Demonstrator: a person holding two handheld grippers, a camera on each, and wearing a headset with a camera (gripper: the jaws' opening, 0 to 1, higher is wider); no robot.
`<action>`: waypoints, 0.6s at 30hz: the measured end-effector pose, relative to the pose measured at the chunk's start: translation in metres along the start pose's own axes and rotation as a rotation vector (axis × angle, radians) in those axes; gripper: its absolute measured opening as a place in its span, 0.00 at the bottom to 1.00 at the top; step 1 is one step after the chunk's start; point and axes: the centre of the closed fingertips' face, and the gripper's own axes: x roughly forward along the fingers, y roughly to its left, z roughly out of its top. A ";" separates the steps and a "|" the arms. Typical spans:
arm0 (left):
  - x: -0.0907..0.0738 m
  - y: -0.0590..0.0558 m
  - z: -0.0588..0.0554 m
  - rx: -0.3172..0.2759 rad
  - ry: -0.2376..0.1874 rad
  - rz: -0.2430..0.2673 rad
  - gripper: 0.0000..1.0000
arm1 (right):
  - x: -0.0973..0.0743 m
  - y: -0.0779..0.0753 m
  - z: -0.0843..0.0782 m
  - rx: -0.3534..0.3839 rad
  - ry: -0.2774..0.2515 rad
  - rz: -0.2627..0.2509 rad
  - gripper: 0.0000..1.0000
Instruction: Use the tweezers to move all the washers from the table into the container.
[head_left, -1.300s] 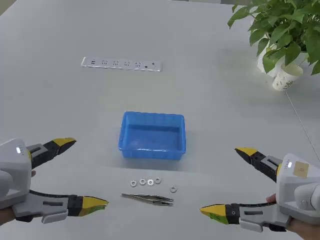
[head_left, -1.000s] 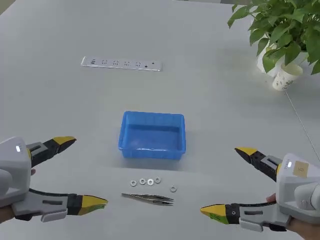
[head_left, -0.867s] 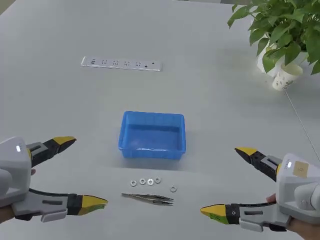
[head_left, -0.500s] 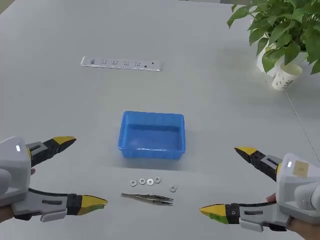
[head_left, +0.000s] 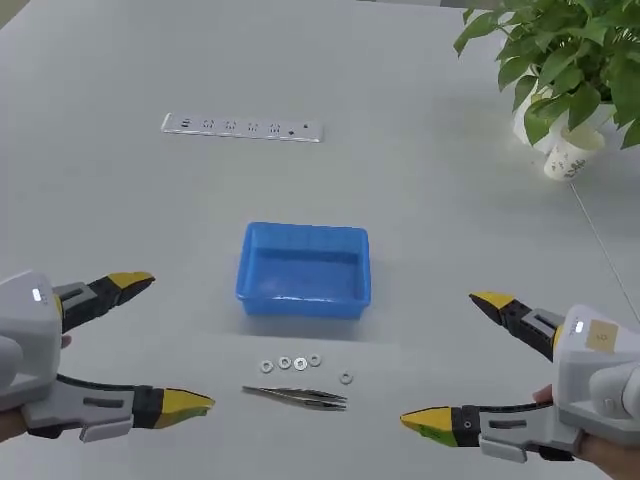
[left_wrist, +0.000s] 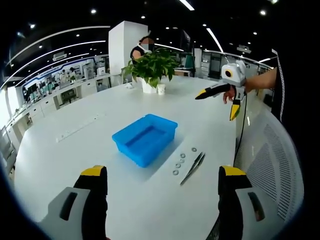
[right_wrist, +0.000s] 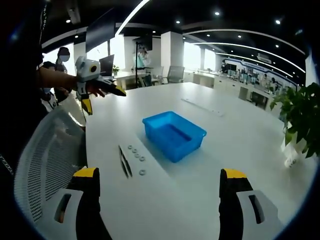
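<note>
Washers lie loose on desk btwn tweezers and blue container, touching neither; L tool and R tool both spread wide, empty, flanking tweezers.

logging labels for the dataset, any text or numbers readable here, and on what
No text reads clearly.
tan sticker on the right gripper: one dark mark, too small to read.
power strip: socket markings, too blurred.
paper cup: dark print, too blurred.
blue container: none visible.
</note>
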 end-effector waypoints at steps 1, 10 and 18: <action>0.000 0.000 0.000 0.000 0.000 0.001 0.97 | 0.000 0.000 0.000 -0.001 0.002 0.000 1.00; -0.001 0.003 0.002 0.000 -0.006 0.007 0.99 | -0.001 0.000 -0.001 0.001 0.003 0.000 1.00; -0.001 0.003 0.002 0.001 -0.004 0.007 0.99 | -0.001 0.000 -0.001 -0.001 0.006 -0.002 1.00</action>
